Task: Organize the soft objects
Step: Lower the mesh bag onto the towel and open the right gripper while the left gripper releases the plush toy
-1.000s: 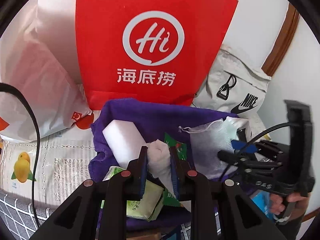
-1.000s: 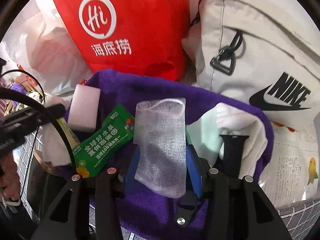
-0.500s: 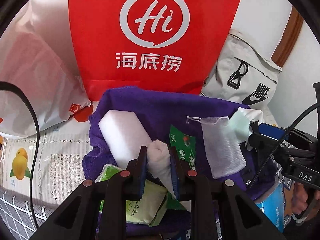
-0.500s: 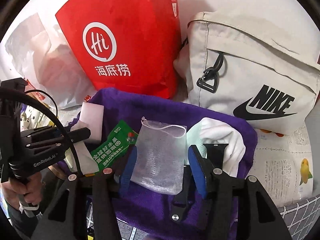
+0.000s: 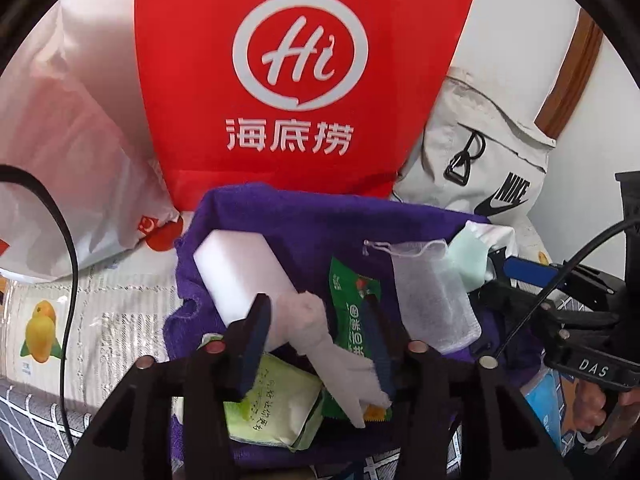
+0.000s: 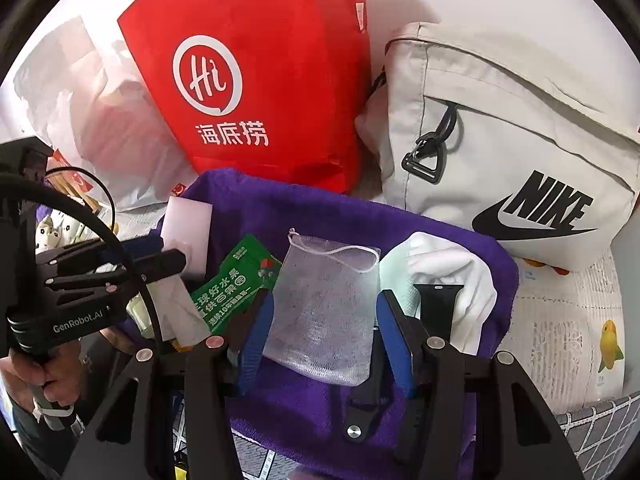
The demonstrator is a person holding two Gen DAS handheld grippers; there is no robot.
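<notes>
Now we read "Hi" on tall red paper bag (image 5: 304, 76), "NIKE" on grey fabric bag (image 6: 516, 132); left gripper (image 5: 316, 332) released around crumpled white cloth (image 5: 320, 332), right gripper (image 6: 324, 328) spread around translucent mesh pouch (image 6: 324, 312).

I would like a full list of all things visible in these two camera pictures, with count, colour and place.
purple towel: 1, purple, under the small items
white sponge block: 1, white, on the towel's left part
white cloth: 1, white, between the left jaws
green packet: 1, green, middle of towel
mesh pouch: 1, translucent white, between the right jaws
wipes pack: 1, pale green, near edge of towel
white garment: 1, white, towel's right part
watch strap: 1, black, on the garment
red bag: 1, red, behind towel
Nike bag: 1, light grey, behind towel, right
left gripper: 1, black, jaws apart
right gripper: 1, black, jaws apart
</notes>
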